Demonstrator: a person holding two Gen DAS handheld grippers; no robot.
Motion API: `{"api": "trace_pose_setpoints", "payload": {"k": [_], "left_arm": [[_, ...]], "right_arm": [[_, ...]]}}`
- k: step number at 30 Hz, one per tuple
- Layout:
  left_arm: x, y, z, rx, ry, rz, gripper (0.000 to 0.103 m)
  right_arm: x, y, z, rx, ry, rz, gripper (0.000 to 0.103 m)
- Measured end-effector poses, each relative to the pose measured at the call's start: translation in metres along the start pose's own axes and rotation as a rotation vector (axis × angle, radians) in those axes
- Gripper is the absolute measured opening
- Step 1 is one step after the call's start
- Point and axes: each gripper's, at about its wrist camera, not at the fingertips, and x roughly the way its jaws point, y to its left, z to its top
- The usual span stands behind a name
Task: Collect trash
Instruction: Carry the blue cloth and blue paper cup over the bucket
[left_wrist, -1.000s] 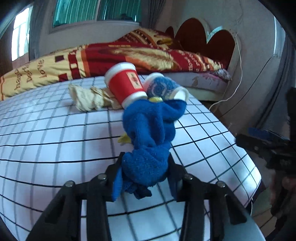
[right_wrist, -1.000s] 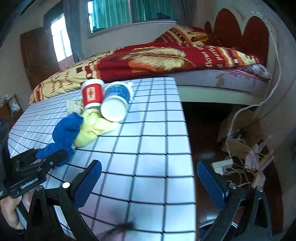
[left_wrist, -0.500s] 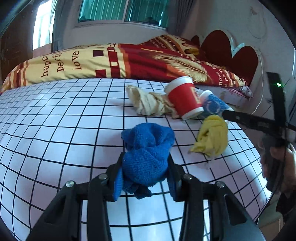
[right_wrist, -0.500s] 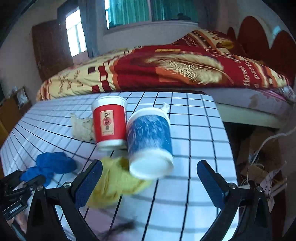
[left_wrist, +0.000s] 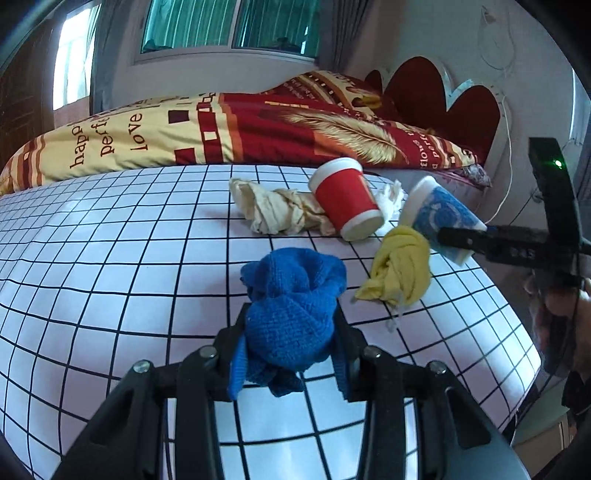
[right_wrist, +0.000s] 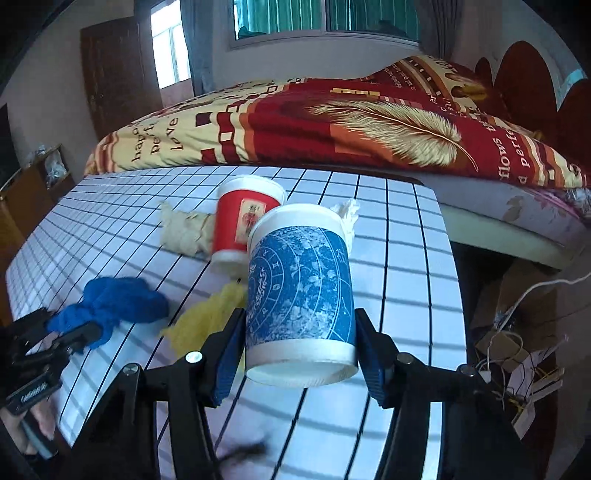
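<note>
The blue paper cup (right_wrist: 301, 295) has a white rim and base and a pale zodiac-wheel print on its blue band. It lies on its side near the table's (left_wrist: 110, 266) right edge, base toward the right wrist camera. The right gripper (right_wrist: 301, 350) has just been closing, and its blue pads now press the cup's two sides. The left gripper (left_wrist: 291, 347) pinches a balled blue knitted cloth (left_wrist: 291, 314) nearer the table's front edge.

A red paper cup (left_wrist: 347, 199) lies tipped just behind the blue one, with a crumpled beige paper wad (left_wrist: 277, 210) at its left and a yellow cloth (left_wrist: 402, 269) beside the blue cup. Only the right wrist view shows the cables (right_wrist: 517, 369) on the floor past the right edge; only the left wrist view shows the person's hand (left_wrist: 561, 314) on the right gripper.
</note>
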Motion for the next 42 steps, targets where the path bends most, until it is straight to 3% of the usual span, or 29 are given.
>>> {"api": "trace_pose_setpoints", "payload": {"k": [6,20,30,42], "left_arm": [[-0.017,-0.008,-0.005,0.017,-0.014,-0.002,0.039],[-0.065,-0.061,-0.029,0.083,-0.04,-0.067,0.039],[-0.073,-0.109,-0.049,0.138,-0.01,-0.121,0.039],[-0.082,-0.171,-0.065,0.237,0.005,-0.21,0.039]], "right_arm": [[-0.03,-0.004,-0.029,0.004,0.002,-0.004,0.059],[-0.119,-0.006,-0.107,0.049,-0.089,-0.062,0.059],[-0.184,-0.034,-0.171,0.119,-0.123,-0.144,0.059],[-0.23,-0.073,-0.232,0.219,-0.152,-0.232,0.059]]}}
